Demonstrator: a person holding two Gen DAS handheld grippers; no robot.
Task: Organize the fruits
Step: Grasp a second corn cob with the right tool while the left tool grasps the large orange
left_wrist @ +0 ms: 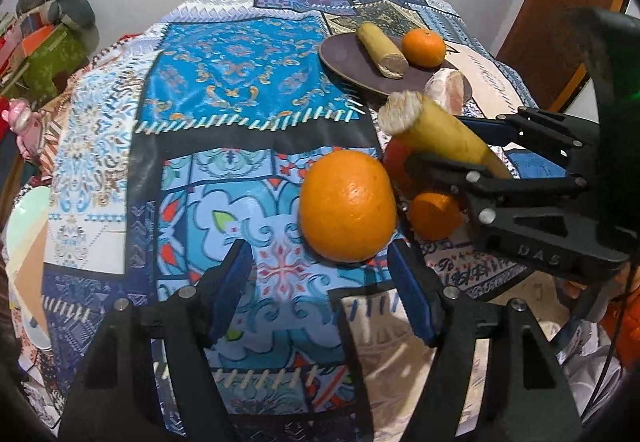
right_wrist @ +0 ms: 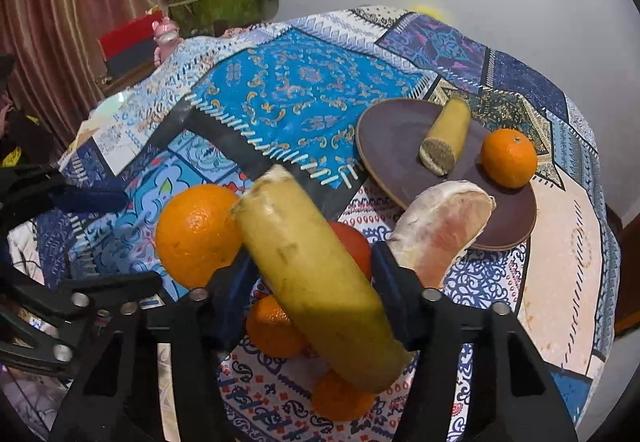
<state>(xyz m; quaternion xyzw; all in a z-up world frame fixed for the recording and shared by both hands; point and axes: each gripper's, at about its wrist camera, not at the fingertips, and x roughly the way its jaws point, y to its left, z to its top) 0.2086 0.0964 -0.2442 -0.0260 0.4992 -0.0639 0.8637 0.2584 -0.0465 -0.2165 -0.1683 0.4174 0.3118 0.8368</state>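
Note:
My right gripper [right_wrist: 312, 274] is shut on a cut banana piece [right_wrist: 312, 274] and holds it tilted above the cloth; it also shows in the left wrist view [left_wrist: 440, 134]. A large orange [left_wrist: 348, 206] lies just ahead of my open, empty left gripper [left_wrist: 320, 274]. Small tangerines [right_wrist: 276, 326] and a red fruit [right_wrist: 352, 242] lie under the banana. A brown plate [right_wrist: 396, 130] holds another banana piece [right_wrist: 446, 136] and a tangerine [right_wrist: 508, 158]. A peeled pomelo wedge [right_wrist: 444, 226] leans on the plate's near rim.
A patterned patchwork cloth [left_wrist: 240, 82] covers the round table. A pale green plate [left_wrist: 24, 226] sits at the left table edge. Boxes and a pink toy [right_wrist: 166, 34] stand beyond the table by a curtain. A wooden door [left_wrist: 560, 2] is at the right.

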